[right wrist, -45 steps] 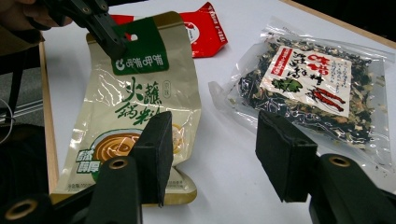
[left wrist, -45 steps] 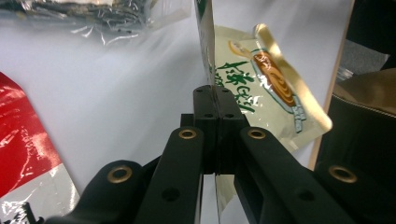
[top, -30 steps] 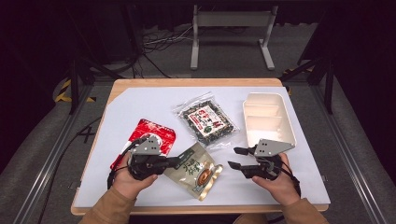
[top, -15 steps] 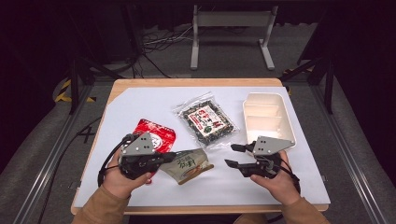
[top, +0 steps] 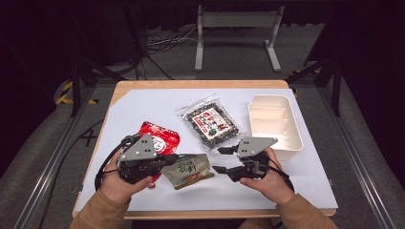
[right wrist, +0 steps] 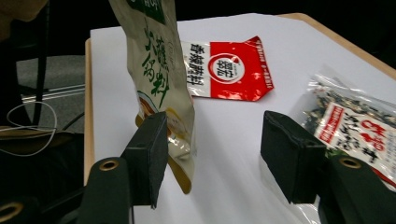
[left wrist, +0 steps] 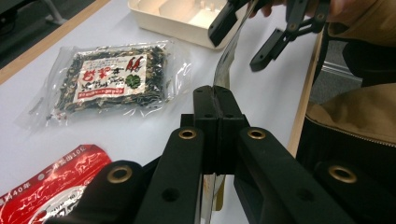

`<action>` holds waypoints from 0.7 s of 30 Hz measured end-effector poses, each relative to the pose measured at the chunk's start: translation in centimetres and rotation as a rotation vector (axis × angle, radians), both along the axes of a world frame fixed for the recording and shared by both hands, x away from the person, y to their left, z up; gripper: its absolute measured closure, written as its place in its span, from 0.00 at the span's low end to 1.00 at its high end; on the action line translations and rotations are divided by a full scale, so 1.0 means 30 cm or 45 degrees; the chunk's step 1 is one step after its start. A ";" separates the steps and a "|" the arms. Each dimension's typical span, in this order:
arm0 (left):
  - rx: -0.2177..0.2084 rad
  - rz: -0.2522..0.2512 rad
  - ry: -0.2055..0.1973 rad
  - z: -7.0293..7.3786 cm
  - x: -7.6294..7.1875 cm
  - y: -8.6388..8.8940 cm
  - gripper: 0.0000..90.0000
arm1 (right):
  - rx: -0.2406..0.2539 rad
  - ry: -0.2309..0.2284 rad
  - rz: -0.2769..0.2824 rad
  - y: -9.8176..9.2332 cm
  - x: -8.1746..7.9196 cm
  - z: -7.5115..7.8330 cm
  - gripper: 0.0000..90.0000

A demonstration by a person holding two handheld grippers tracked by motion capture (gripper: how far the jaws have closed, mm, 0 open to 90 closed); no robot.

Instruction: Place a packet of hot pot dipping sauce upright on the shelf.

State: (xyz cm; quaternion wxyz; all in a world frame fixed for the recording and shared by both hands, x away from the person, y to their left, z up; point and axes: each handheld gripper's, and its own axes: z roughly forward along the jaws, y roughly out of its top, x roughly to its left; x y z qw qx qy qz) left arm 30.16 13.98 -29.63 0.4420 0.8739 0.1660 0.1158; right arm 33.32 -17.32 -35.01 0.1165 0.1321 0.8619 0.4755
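Note:
My left gripper [top: 175, 159] is shut on the left edge of a beige and green snack pouch [top: 190, 170] and holds it just off the table. From the left gripper view, the pouch [left wrist: 229, 59] stands edge-on beyond the closed jaws [left wrist: 217, 100]. My right gripper [top: 220, 160] is open at the pouch's right end, and its jaws have just been opening. In the right gripper view the pouch [right wrist: 154, 70] hangs beside the left jaw of this gripper [right wrist: 219, 149], its edge in the gap, with no pad pressing on it.
A red and white pouch [top: 161, 138] lies behind the left hand. A clear bag of dark snacks [top: 211, 123] lies mid-table. A cream divided tray [top: 296, 130] stands at the right. White paper [top: 143, 107] covers the wooden table.
The left gripper has lifted the pouch off the table. The right gripper has moved left, up to the pouch's end, with its jaws wider apart.

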 end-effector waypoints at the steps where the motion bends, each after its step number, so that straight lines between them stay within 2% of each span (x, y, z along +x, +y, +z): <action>1: 0.005 -0.006 -0.006 0.005 -0.002 -0.004 1.00 | -0.001 0.007 0.012 0.011 0.002 -0.002 0.46; 4: 0.022 -0.019 -0.005 0.013 -0.004 -0.014 1.00 | -0.017 0.042 0.056 0.042 0.011 -0.007 0.47; 9: 0.040 -0.039 0.000 0.016 -0.005 -0.022 1.00 | -0.063 0.074 0.116 0.082 0.025 -0.020 0.54; 15: 0.035 -0.053 0.007 0.014 -0.007 -0.028 1.00 | -0.096 0.092 0.161 0.118 0.038 -0.037 0.58; 17: 0.038 -0.067 0.008 0.014 -0.010 -0.033 1.00 | -0.115 0.102 0.200 0.145 0.045 -0.047 0.61; 21: 0.041 -0.077 0.005 0.012 -0.012 -0.039 1.00 | -0.115 0.103 0.225 0.164 0.048 -0.050 0.66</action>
